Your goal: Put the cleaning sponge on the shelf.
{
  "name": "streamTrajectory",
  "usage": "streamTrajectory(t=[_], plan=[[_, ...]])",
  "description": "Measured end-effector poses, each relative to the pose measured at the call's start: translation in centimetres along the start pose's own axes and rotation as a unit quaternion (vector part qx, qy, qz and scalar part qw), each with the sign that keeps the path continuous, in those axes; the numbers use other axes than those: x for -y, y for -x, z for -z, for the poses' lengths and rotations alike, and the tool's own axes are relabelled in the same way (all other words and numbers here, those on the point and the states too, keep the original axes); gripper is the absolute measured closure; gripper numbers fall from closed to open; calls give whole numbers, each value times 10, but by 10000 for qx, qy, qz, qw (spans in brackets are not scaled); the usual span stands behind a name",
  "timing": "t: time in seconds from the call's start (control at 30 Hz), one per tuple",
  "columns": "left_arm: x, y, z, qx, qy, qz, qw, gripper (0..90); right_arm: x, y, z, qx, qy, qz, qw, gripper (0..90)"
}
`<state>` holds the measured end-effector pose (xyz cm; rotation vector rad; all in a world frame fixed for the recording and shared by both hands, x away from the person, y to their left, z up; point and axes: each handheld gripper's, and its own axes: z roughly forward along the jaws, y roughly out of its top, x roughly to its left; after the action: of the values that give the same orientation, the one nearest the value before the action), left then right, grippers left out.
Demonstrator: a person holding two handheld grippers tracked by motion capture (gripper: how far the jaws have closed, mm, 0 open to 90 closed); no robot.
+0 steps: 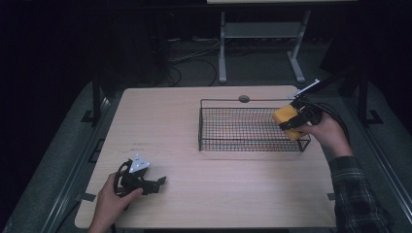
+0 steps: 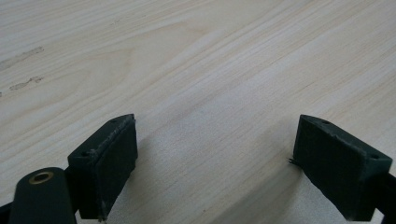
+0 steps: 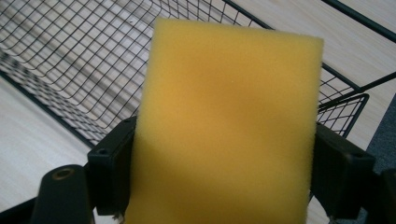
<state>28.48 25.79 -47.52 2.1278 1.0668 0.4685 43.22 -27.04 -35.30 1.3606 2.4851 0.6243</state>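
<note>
Nearest the person, bottom-left of high view: left hand (image 1: 109,201) holds left gripper (image 1: 156,184) low over the wooden table (image 1: 194,194), near the front edge. Left gripper view: jaws spread wide, nothing btwn them, bare wood grain underneath, jaw shadows on the surface. Can't tell if the tips touch the wood. Grey 3-cornered plate (image 1: 139,165) sits on top of the gripper.

Mid-table, right side: right hand (image 1: 328,133), plaid sleeve (image 1: 357,194) behind it, holds right gripper (image 1: 291,122) at the right end of the wire basket (image 1: 228,143). Jaws clamped on a yellow sponge (image 1: 286,121), one jaw on each side edge. Right gripper view: sponge (image 3: 224,126) held w/ a broad face toward the cam, basket mesh (image 3: 70,60) behind and below it. Sponge is up in the air at the basket's right end, about at rim level, not resting on the mesh floor. Basket otherwise looks empty.

Farther back: round hole (image 1: 244,99) in the tabletop just behind the basket. Beyond the table edge: dark floor w/ cables (image 1: 194,58) and a grey stand frame (image 1: 262,43).
</note>
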Motion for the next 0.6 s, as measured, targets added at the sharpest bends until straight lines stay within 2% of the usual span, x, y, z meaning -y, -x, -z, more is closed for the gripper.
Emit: streamTrajectory(t=[0.6], plan=[[0,0,0,0,2,2,10000,130,-7,16,-24,1,-93,-237,9997,202]])
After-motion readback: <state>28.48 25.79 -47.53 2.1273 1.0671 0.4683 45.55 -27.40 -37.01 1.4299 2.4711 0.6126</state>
